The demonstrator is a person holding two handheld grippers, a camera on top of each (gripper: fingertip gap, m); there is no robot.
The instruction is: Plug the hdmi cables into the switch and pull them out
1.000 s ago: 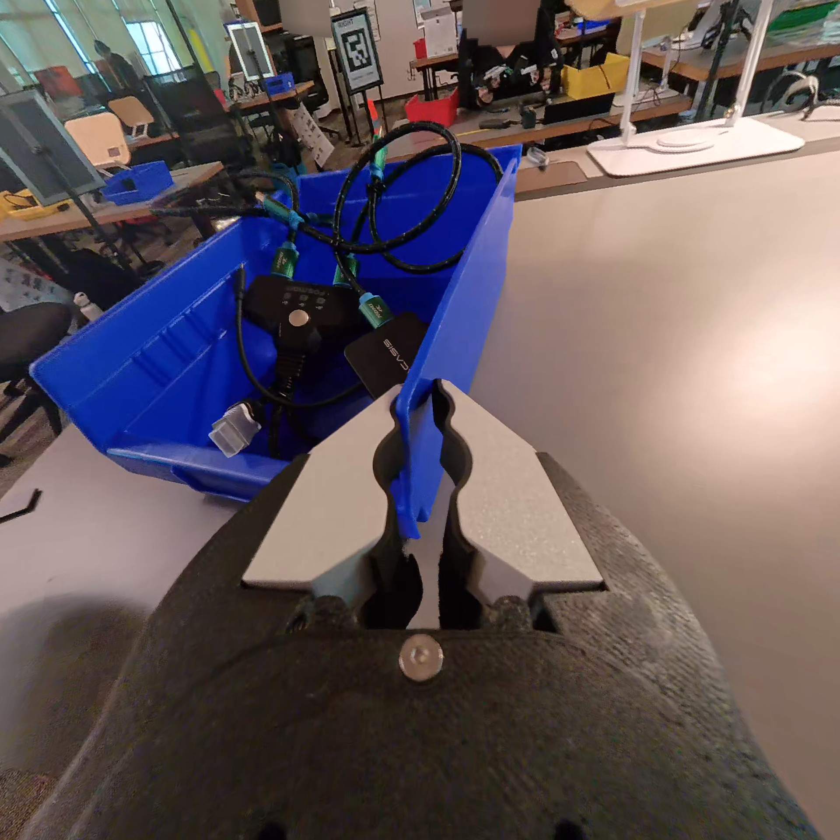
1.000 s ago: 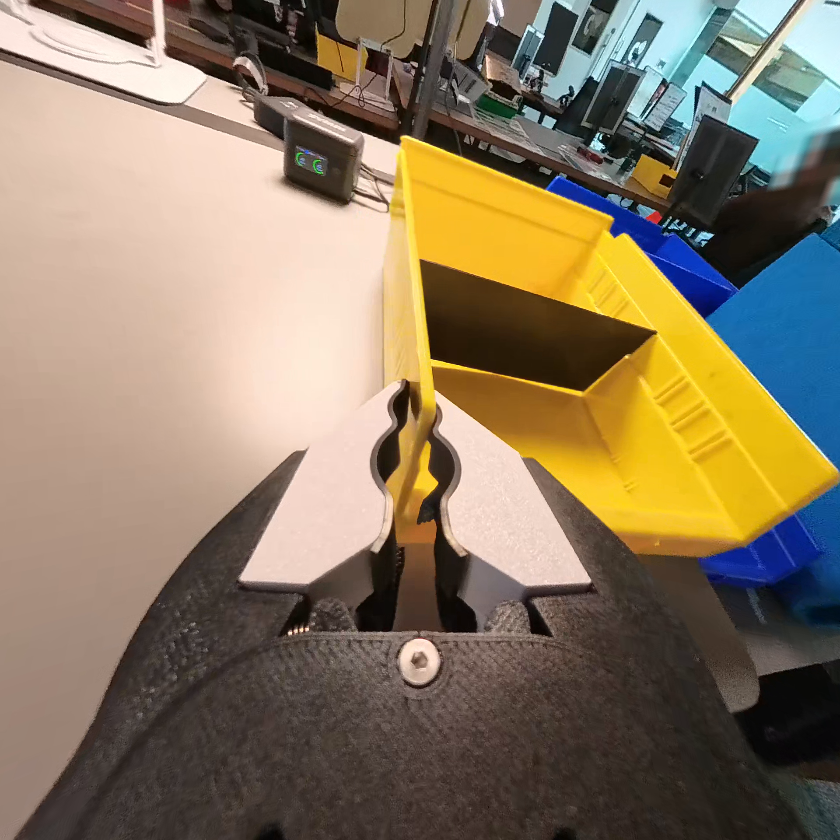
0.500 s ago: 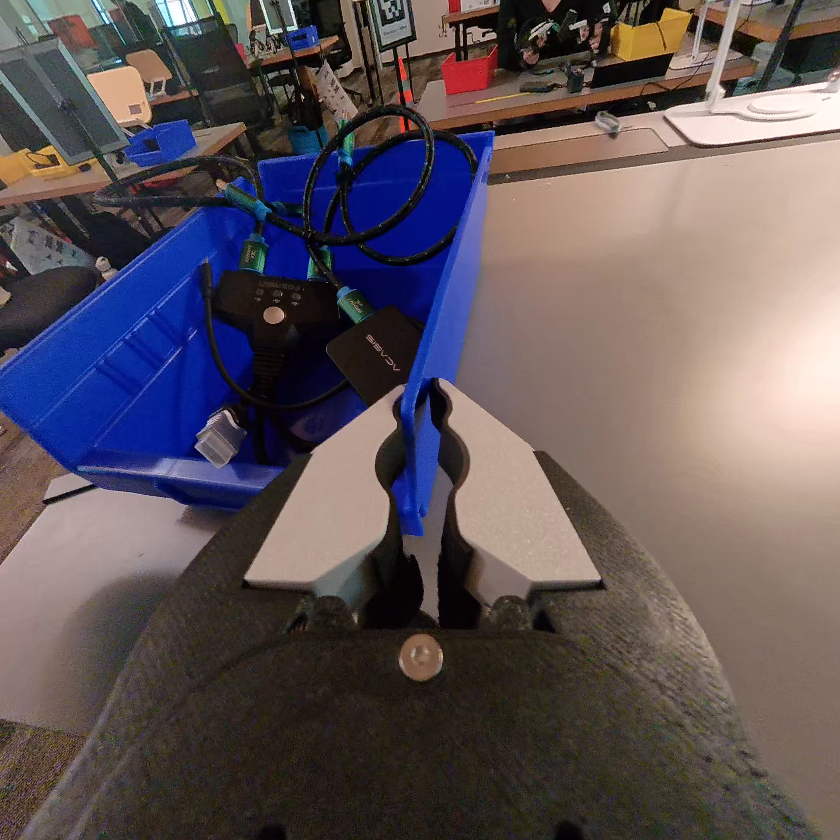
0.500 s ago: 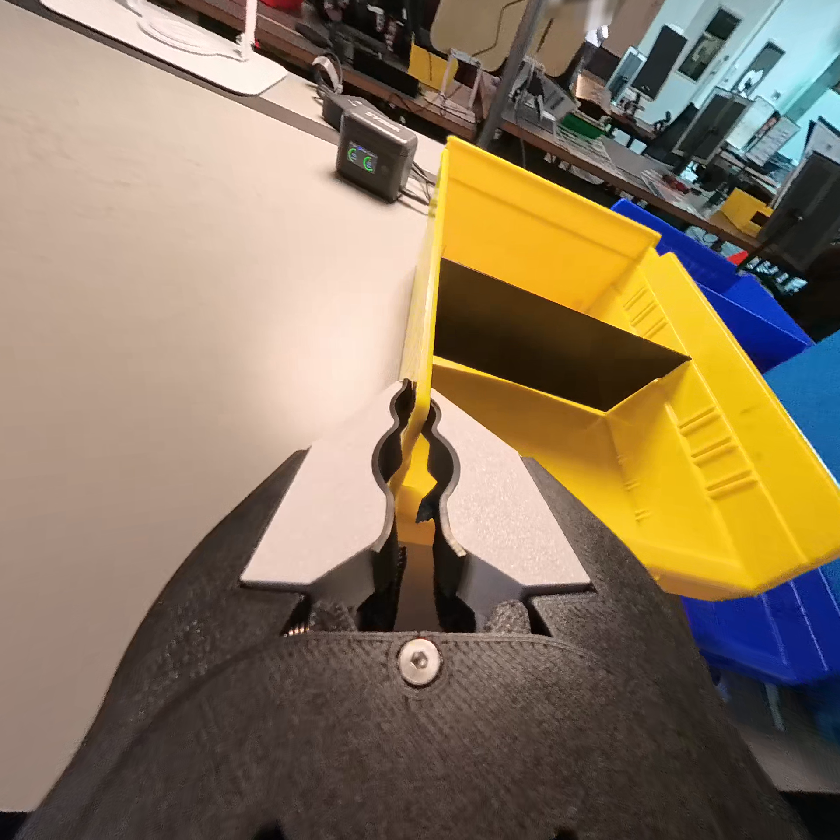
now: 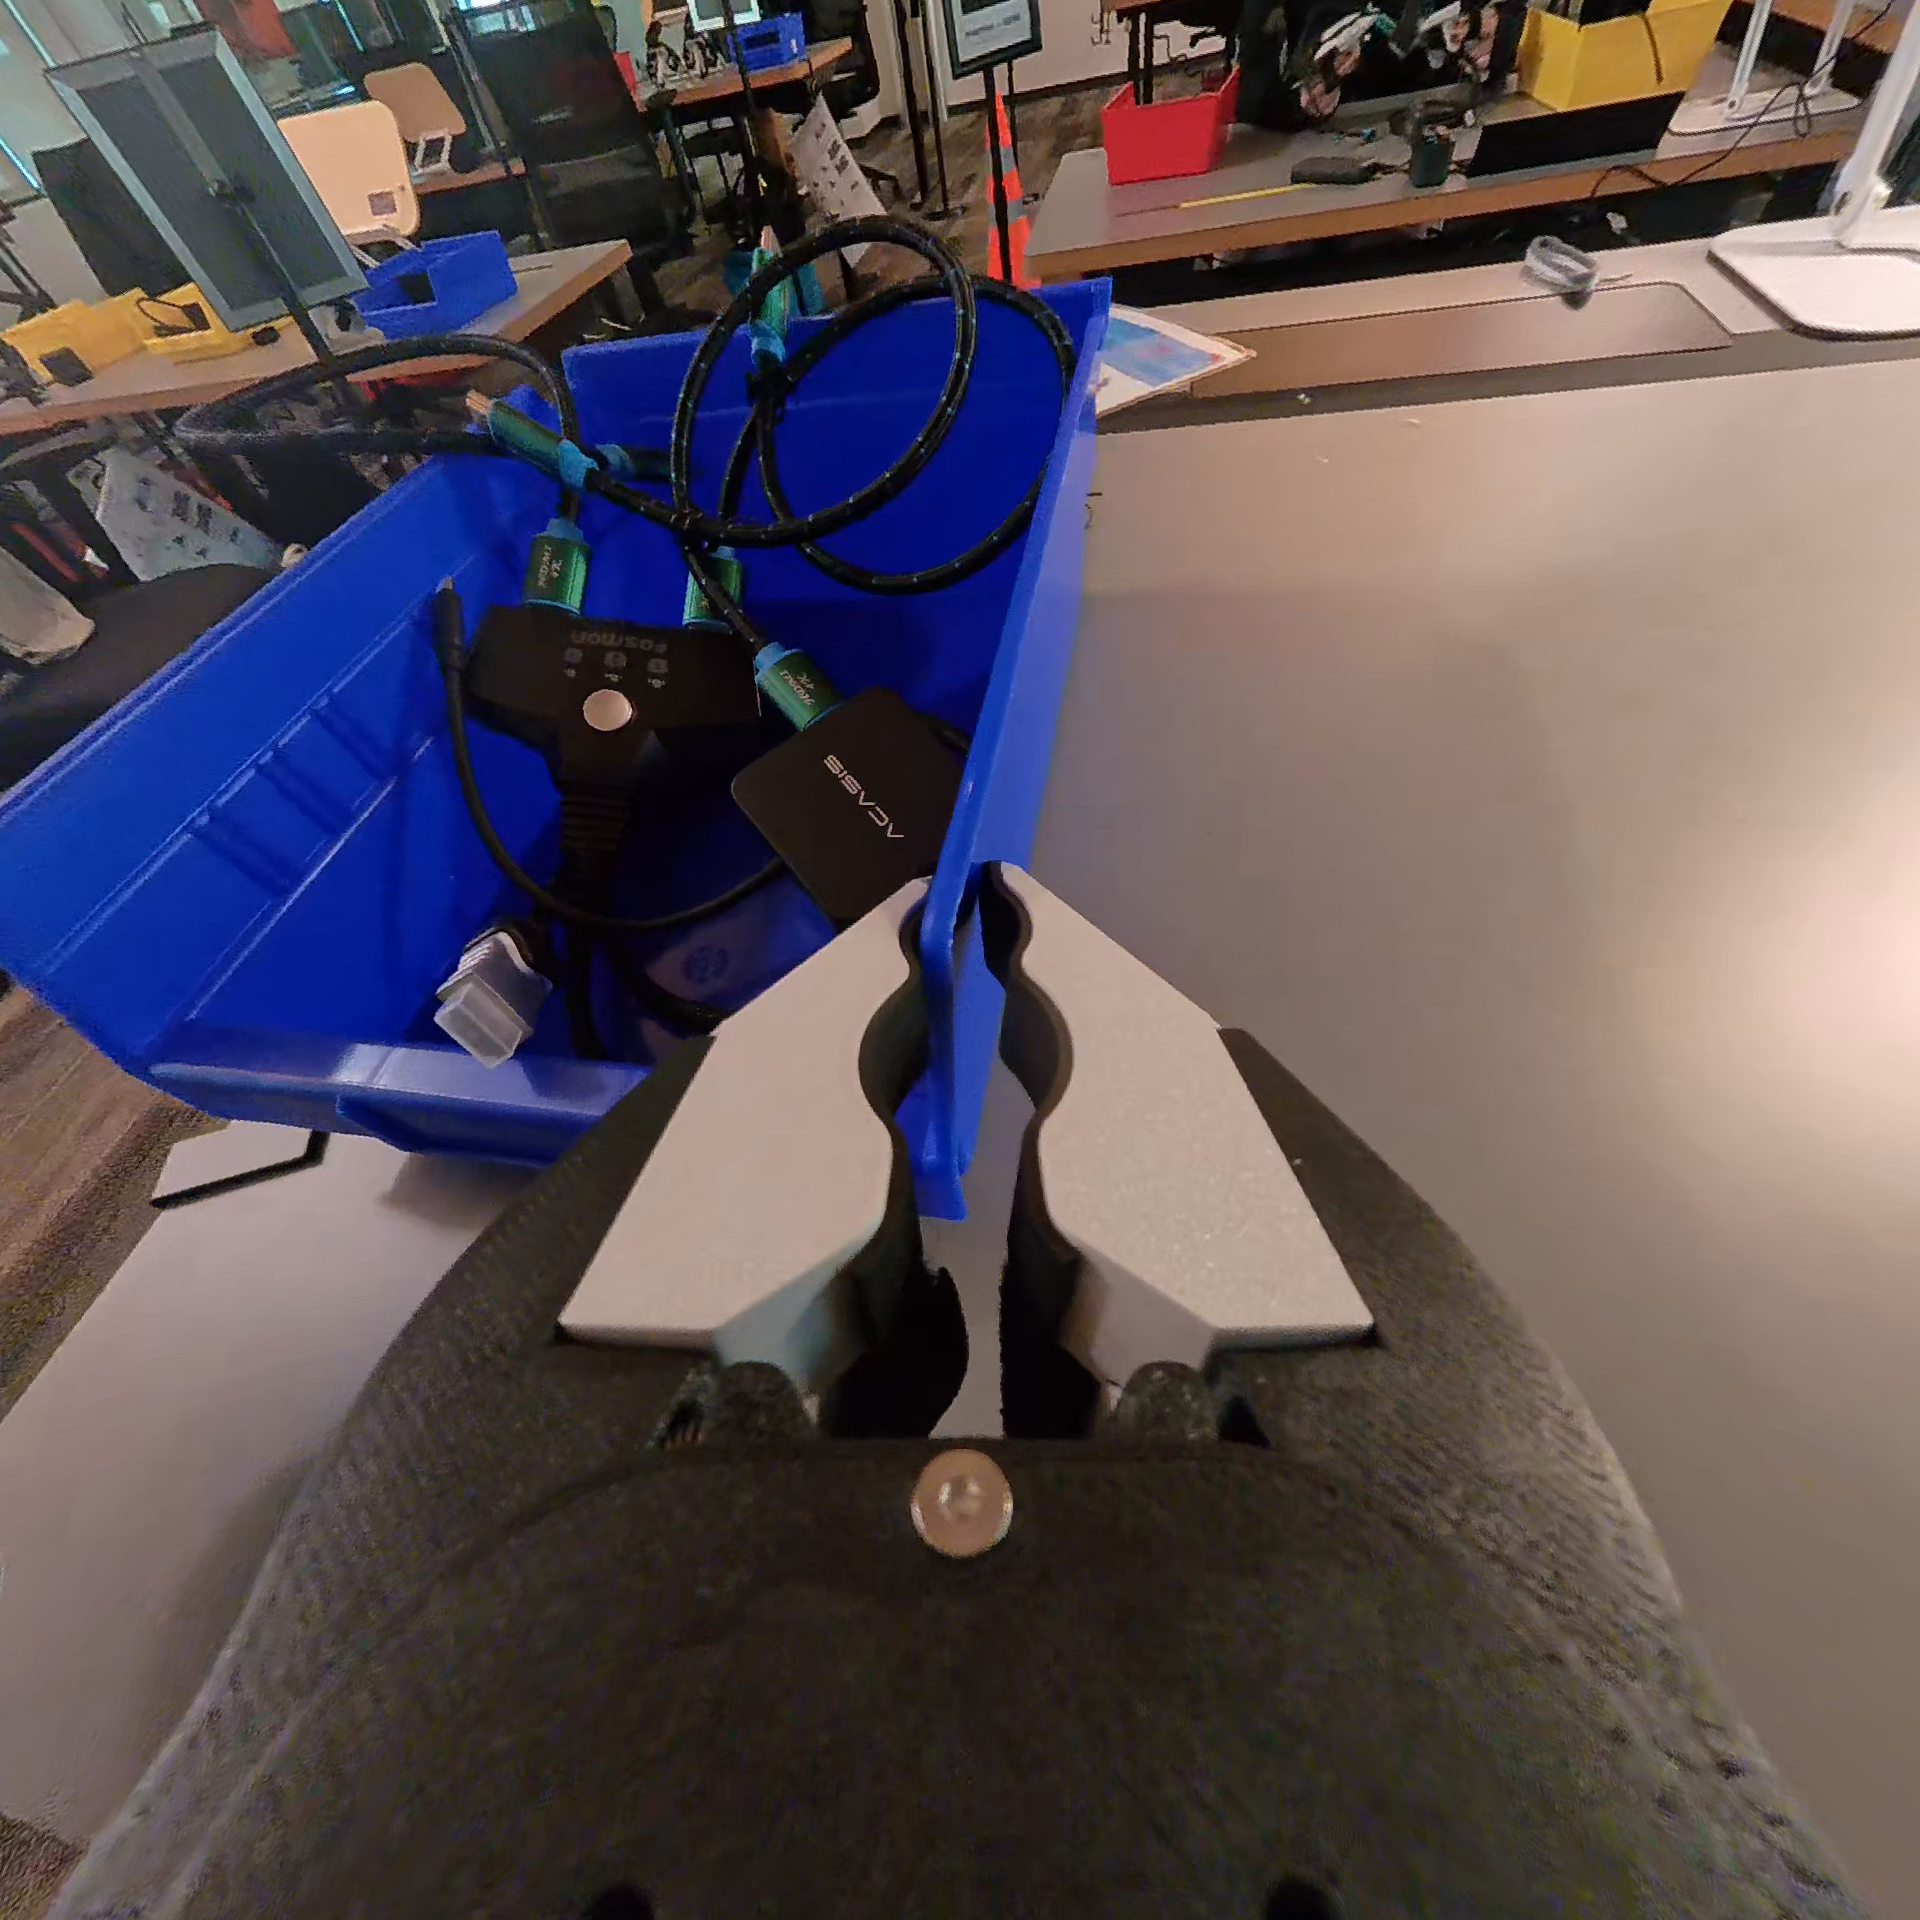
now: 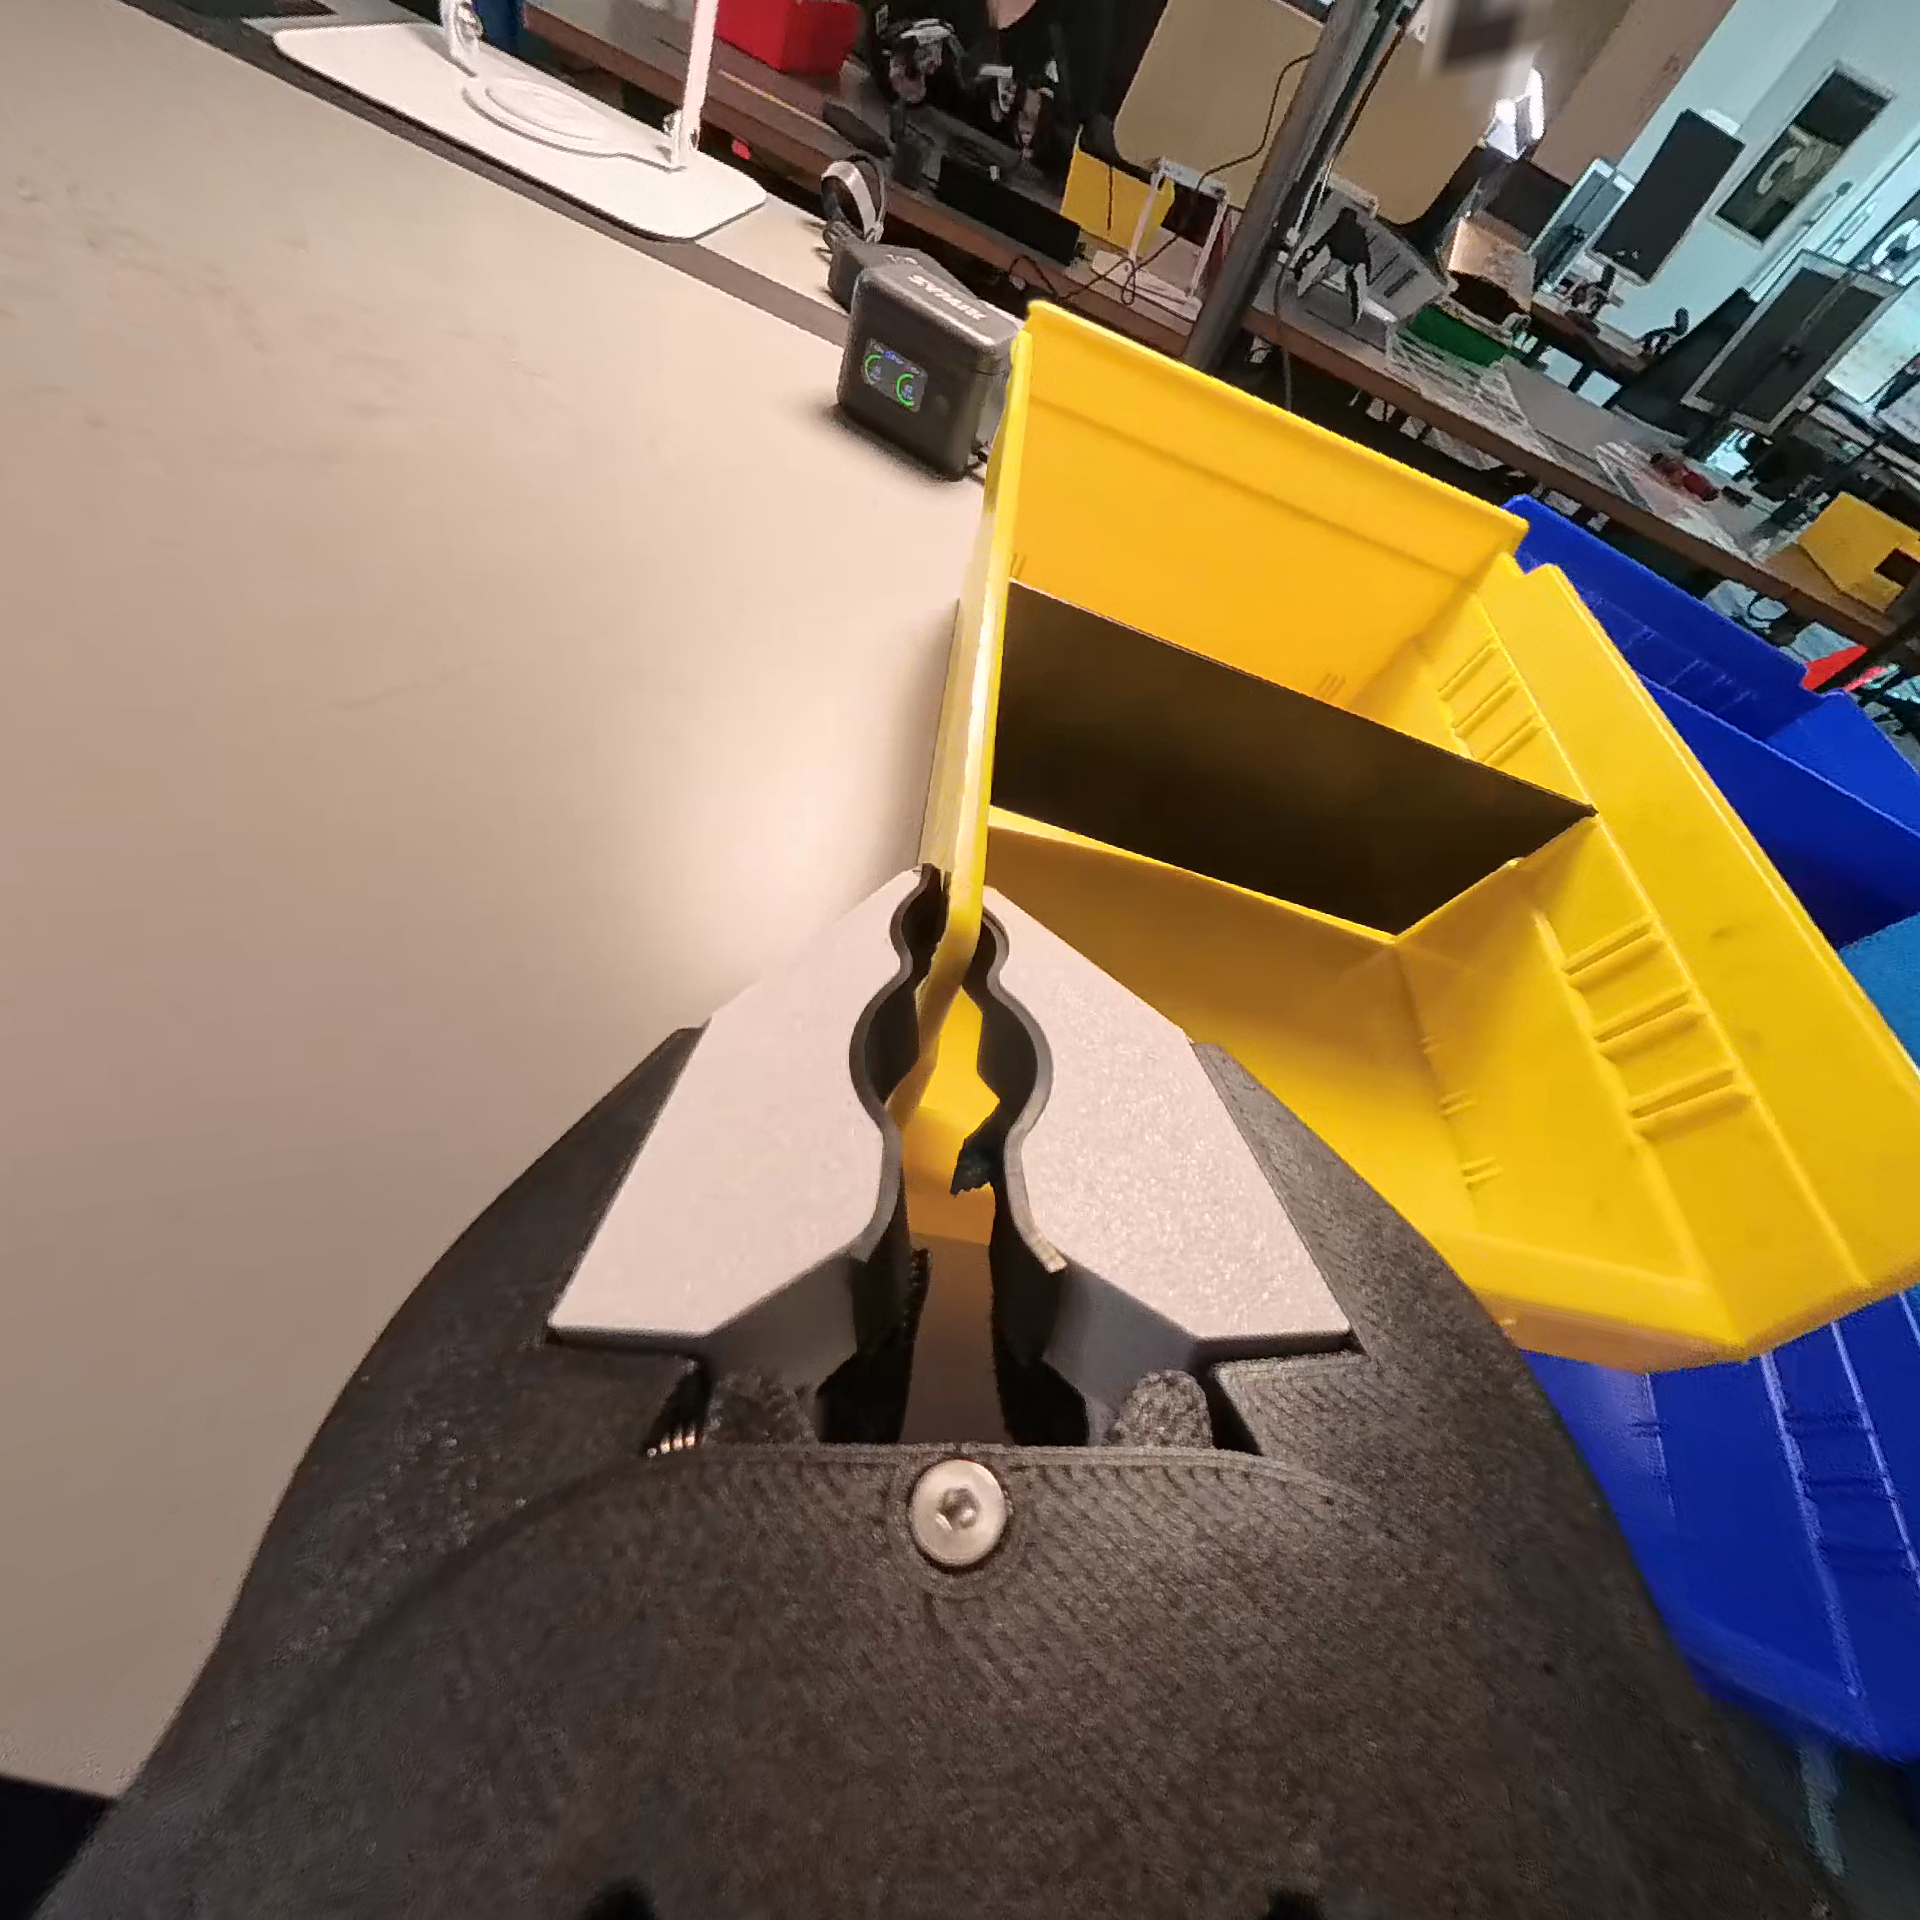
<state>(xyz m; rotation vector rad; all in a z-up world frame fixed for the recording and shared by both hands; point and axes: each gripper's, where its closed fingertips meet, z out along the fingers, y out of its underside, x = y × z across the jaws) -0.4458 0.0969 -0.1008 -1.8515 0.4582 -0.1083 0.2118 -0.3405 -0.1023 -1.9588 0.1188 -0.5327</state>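
My left gripper (image 5: 954, 914) is shut on the right side wall of a blue bin (image 5: 208, 831) at the table's left edge. In the bin lie a black HDMI switch (image 5: 608, 681), braided black HDMI cables (image 5: 883, 416) with green plugs (image 5: 556, 566) in the switch, a flat black box (image 5: 857, 805) and a capped plug (image 5: 488, 1003). My right gripper (image 6: 951, 894) is shut on the left side wall of a yellow bin (image 6: 1558, 1091) with a black divider (image 6: 1247, 769). The yellow bin is tilted and holds nothing that shows.
The grey table (image 5: 1507, 831) stretches between the bins. A small dark device with green lights (image 6: 920, 379) stands behind the yellow bin. Blue bins (image 6: 1766, 727) lie to its right. A white lamp base (image 6: 540, 135) stands at the table's far edge. The tips of one gripper are about 80 cm away from the tips of the other.
Both grippers keep their hold on the bin walls. The blue bin has moved right onto the table. The yellow bin has moved left, away from the blue bins.
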